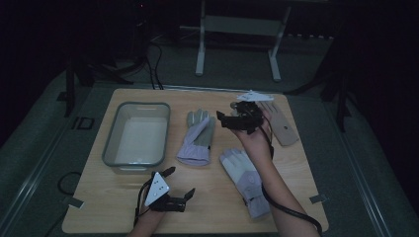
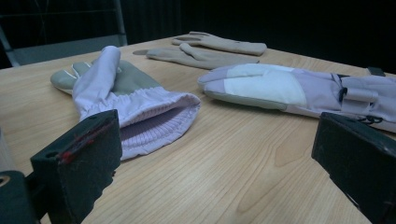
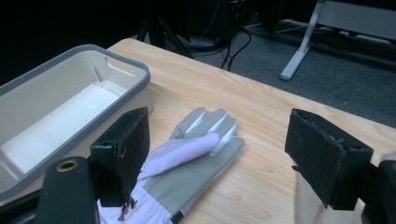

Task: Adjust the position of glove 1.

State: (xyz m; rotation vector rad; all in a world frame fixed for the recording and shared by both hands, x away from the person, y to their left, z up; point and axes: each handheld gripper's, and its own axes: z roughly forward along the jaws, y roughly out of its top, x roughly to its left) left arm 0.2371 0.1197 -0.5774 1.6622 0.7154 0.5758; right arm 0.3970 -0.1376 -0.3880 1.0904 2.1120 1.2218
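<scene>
where the right hand-held gripper (image 1: 228, 120) hangs above the desk (image 1: 99, 207), we note its jaws point toward the folded lilac-and-grey glove (image 1: 197, 138) lying just right of the grey-rimmed tub (image 1: 137, 135). in the right gripper view that glove (image 3: 187, 168) lies below and between the two black jaws, its fingertips pointing away from the camera and a lilac flap folded over the grey palm; the jaws stand wide apart and nothing is between the pads. the tub (image 3: 70, 74) sits just beside the glove, at the left of that view.

left hand-held gripper (image 1: 179, 185) is low at the near edge of the desk, jaws wide apart, gripping nothing. in the left gripper view the folded glove's ribbed cuff (image 2: 154, 121) faces the camera, near the left jaw but apart from it. a second lilac glove (image 2: 289, 91) lies flat at the right of that view, apart from the first; in the high view it (image 1: 245, 180) lies partly under the person's right forearm. two tan gloves (image 2: 210, 51) lie farther off by the far edge, well apart from the left gripper.

whether the right gripper touches the glove we cannot tell; the high view suggests it is above it.
</scene>
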